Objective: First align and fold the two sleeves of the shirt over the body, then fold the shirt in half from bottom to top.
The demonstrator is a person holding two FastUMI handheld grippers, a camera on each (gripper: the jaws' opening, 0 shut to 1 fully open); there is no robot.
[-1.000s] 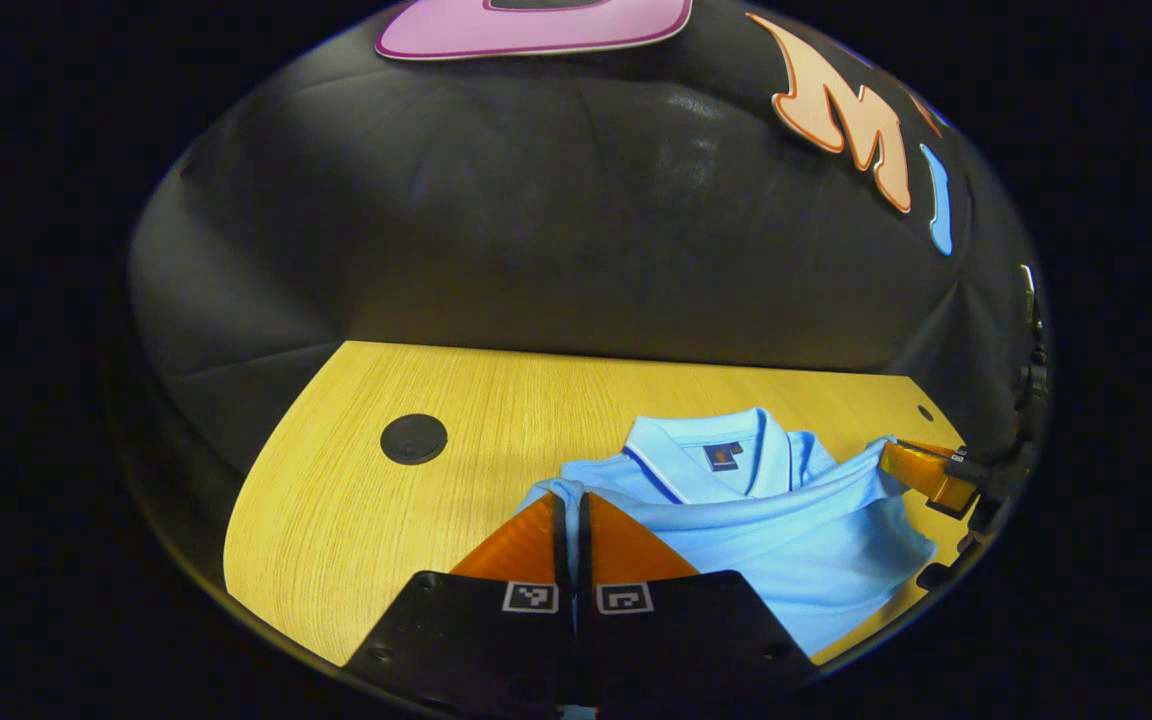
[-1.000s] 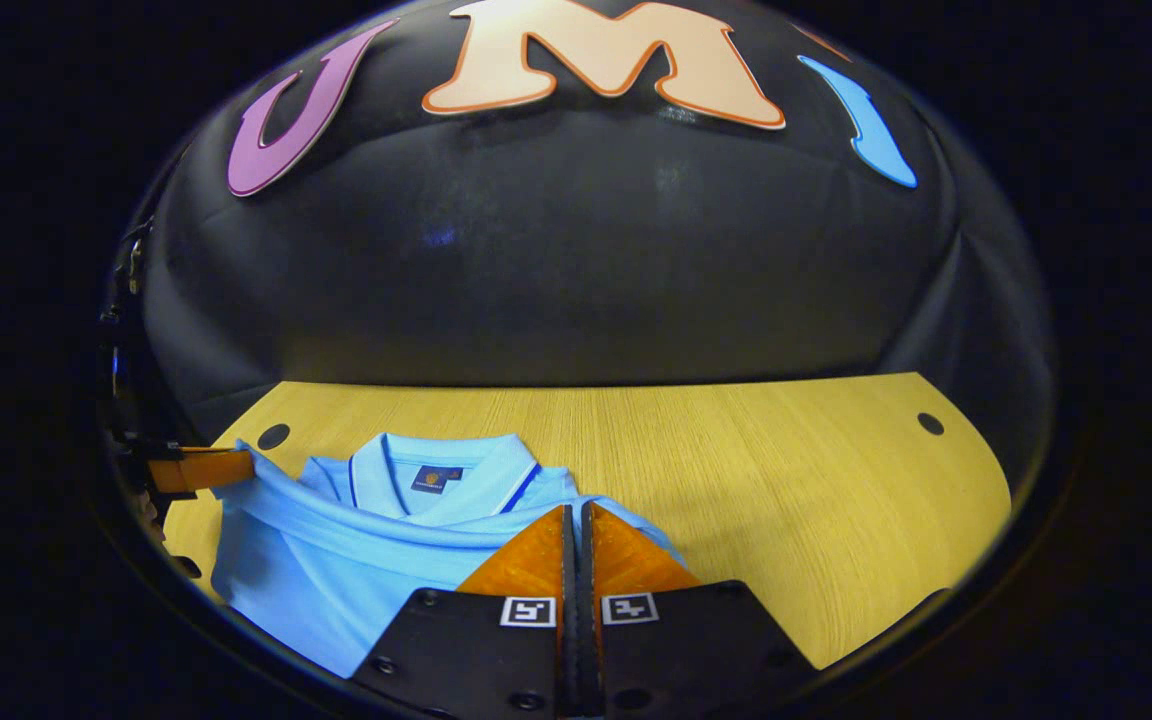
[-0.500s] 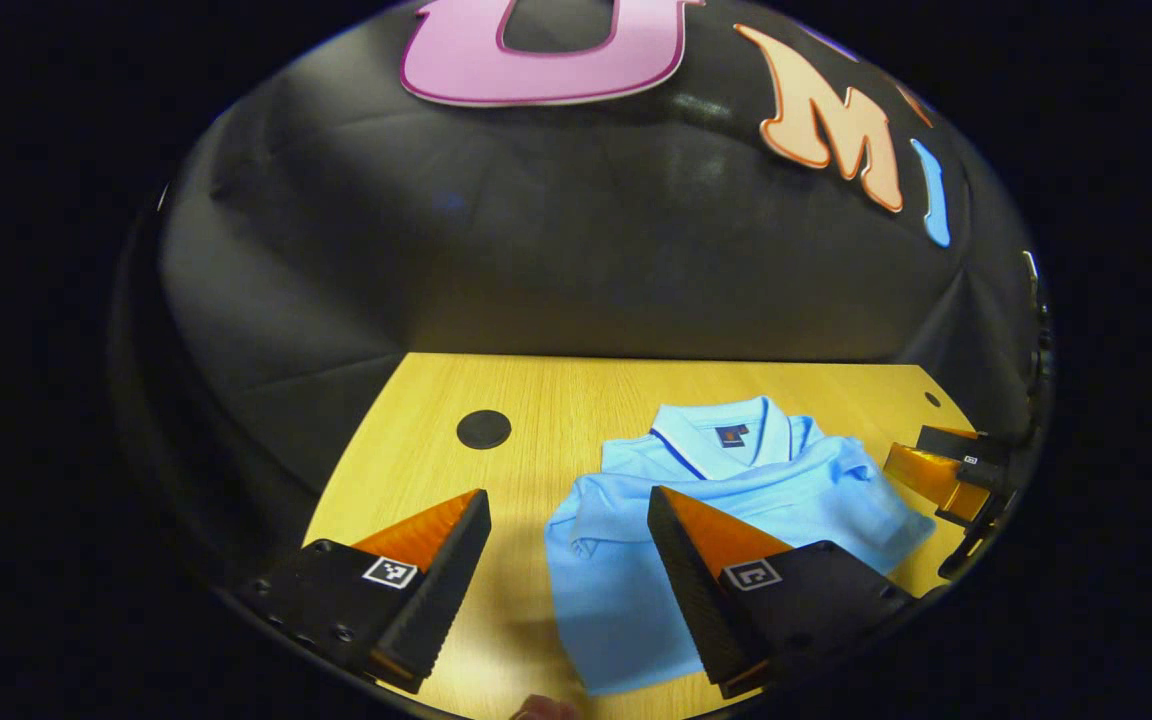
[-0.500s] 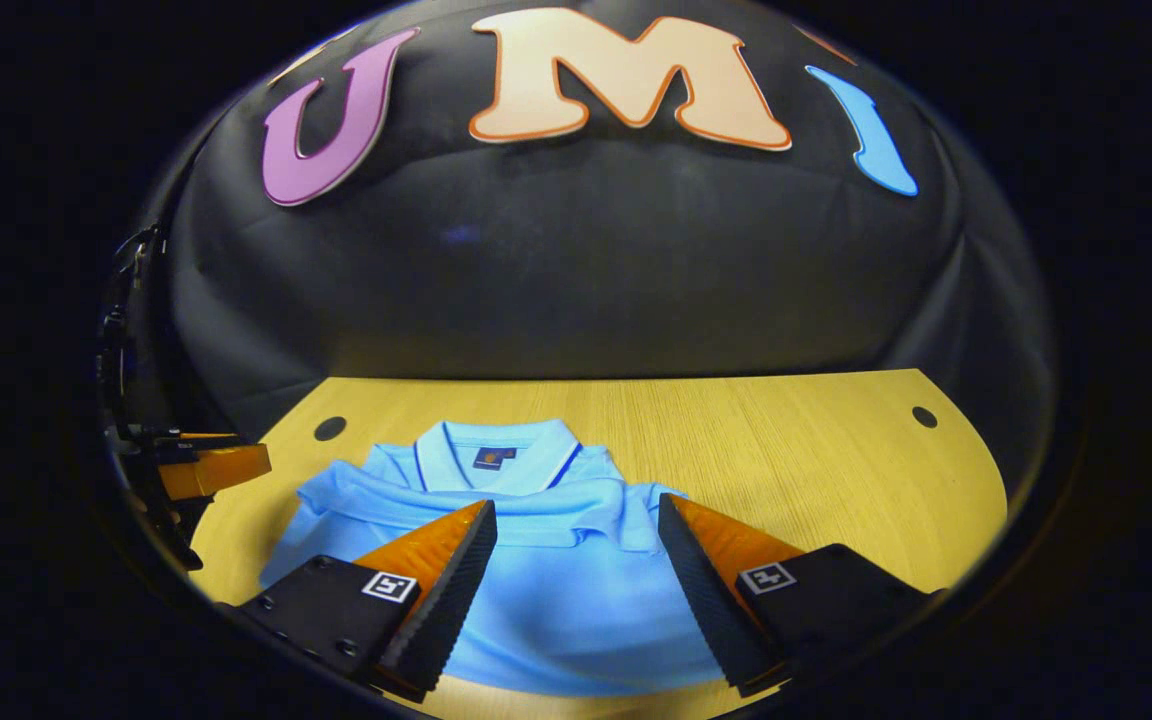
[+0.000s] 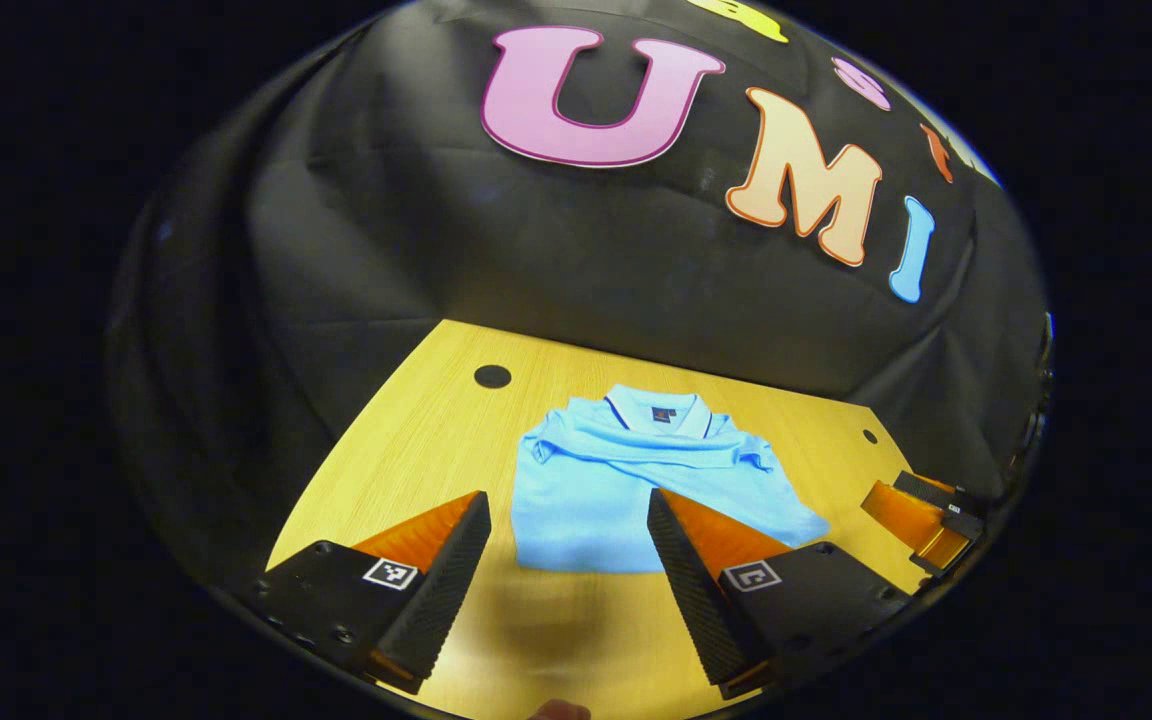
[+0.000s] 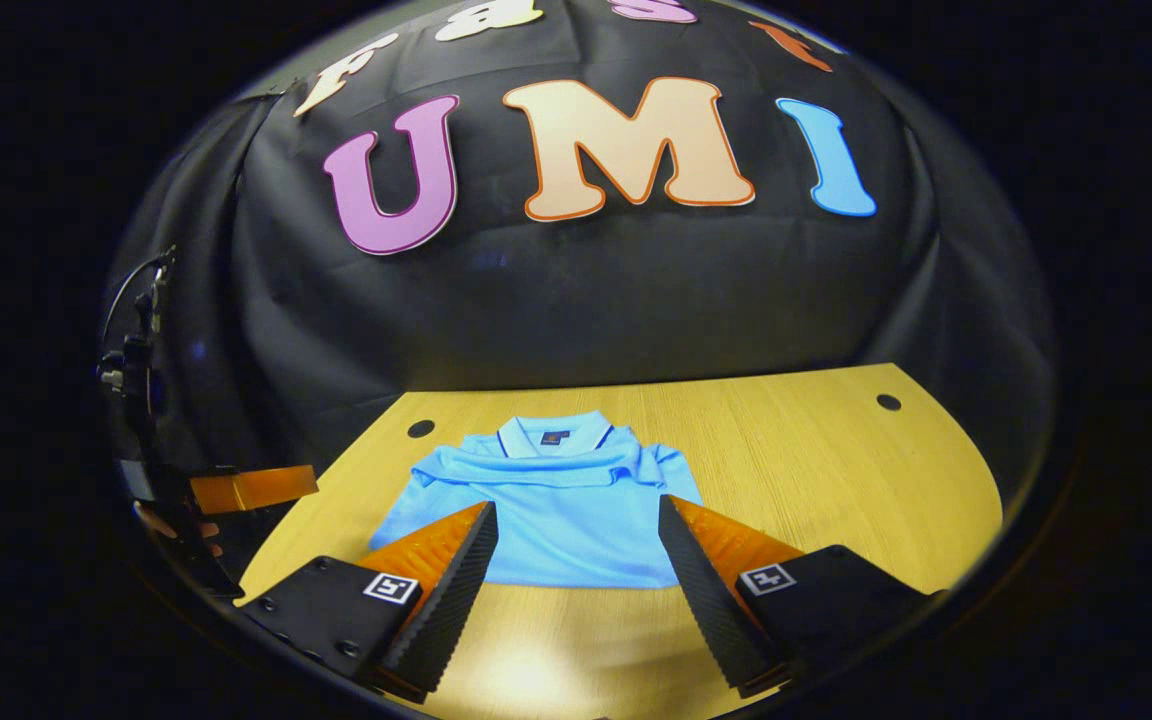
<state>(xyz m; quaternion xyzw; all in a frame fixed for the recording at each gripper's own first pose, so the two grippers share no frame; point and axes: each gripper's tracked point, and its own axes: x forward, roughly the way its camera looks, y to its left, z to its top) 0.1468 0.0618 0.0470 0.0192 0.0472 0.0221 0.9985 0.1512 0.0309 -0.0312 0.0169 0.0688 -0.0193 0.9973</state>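
Observation:
A light blue polo shirt [image 5: 626, 480] [image 6: 546, 510] lies folded on the wooden table [image 5: 416, 450] [image 6: 816, 470], its collar toward the back wall and the folded-up hem just below the collar. My left gripper [image 5: 568, 520] hangs open above the table, in front of the shirt's near edge, holding nothing. My right gripper [image 6: 576, 525] is open too, its fingers spread over the shirt's near edge with nothing between them. Far right in the left gripper view I see the right gripper [image 5: 921, 515]; at the left of the right gripper view, the left gripper [image 6: 251, 488] with a hand.
Small dark round holes mark the table [image 5: 492, 376] [image 6: 888, 402] [image 6: 421, 428]. Black cloth walls close the booth behind and at both sides. Bare wood lies to the right of the shirt in the right gripper view.
Both grippers went from shut on the shirt's hem to open, letting it fall near the collar. They have since pulled back and risen, so the folded shirt looks smaller.

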